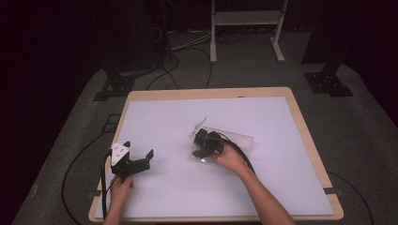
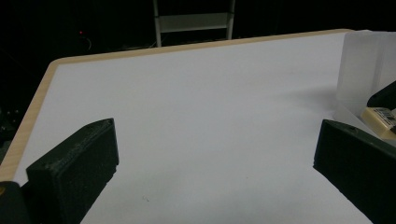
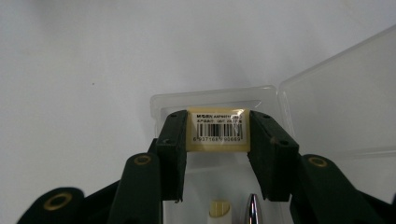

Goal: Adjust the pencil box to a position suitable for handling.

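A clear plastic box (image 1: pixel 239 138) lies open near the table's middle, its lid (image 3: pixel 336 102) folded out flat beside the base (image 3: pixel 205 98). My right gripper (image 3: pixel 217 128) is shut on a cream eraser (image 3: pixel 218 140) with a barcode label, held just over the box's base. In the high view the right gripper (image 1: pixel 202 145) sits at the box's left end. My left gripper (image 1: pixel 145 160) rests low at the front left, open, with bare mat between its jaws (image 2: pixel 217 140). From there the eraser (image 2: pixel 379 121) and the upright frosted lid (image 2: pixel 362 70) appear at the right edge.
Inside the box lie a silver pen tip (image 3: pixel 254 207) and a small cream piece (image 3: pixel 219 208). A white mat (image 1: pixel 187 117) covers the wooden table (image 1: pixel 306 136). Cables and a white stand (image 1: pixel 244 18) are on the floor beyond the far edge.
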A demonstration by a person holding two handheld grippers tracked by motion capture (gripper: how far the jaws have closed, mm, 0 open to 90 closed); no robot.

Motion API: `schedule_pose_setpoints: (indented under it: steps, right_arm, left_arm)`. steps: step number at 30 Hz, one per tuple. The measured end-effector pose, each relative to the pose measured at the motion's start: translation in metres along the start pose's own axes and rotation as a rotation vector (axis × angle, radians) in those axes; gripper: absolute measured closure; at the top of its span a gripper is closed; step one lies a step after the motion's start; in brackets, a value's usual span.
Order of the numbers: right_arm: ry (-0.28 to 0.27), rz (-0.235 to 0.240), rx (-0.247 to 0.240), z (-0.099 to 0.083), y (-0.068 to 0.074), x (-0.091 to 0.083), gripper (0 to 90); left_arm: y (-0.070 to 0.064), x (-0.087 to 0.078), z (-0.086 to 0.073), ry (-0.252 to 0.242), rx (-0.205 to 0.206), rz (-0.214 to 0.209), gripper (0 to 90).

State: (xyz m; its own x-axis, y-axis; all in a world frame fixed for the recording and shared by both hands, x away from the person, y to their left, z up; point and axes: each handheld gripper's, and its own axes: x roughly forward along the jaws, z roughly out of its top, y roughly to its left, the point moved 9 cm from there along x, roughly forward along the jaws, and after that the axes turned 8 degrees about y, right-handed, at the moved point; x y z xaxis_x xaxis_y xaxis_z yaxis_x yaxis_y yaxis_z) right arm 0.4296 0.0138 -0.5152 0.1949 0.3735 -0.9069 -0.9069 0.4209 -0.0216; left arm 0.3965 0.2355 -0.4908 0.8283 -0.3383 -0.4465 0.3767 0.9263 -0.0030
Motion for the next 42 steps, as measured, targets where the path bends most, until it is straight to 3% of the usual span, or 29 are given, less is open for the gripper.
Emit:
schedule_pose_setpoints:
  steps: [19,42]
  right_arm:
    - [0.000,0.009,0.011,0.000,0.000,0.002,56.4]
    - [-0.065,0.021,0.025,-0.007,-0.001,-0.026,52.5]
  left_arm:
    - [0.001,0.000,0.000,0.000,-0.002,-0.003,0.0]
    - [0.001,0.000,0.000,0.003,-0.002,0.007,0.0]
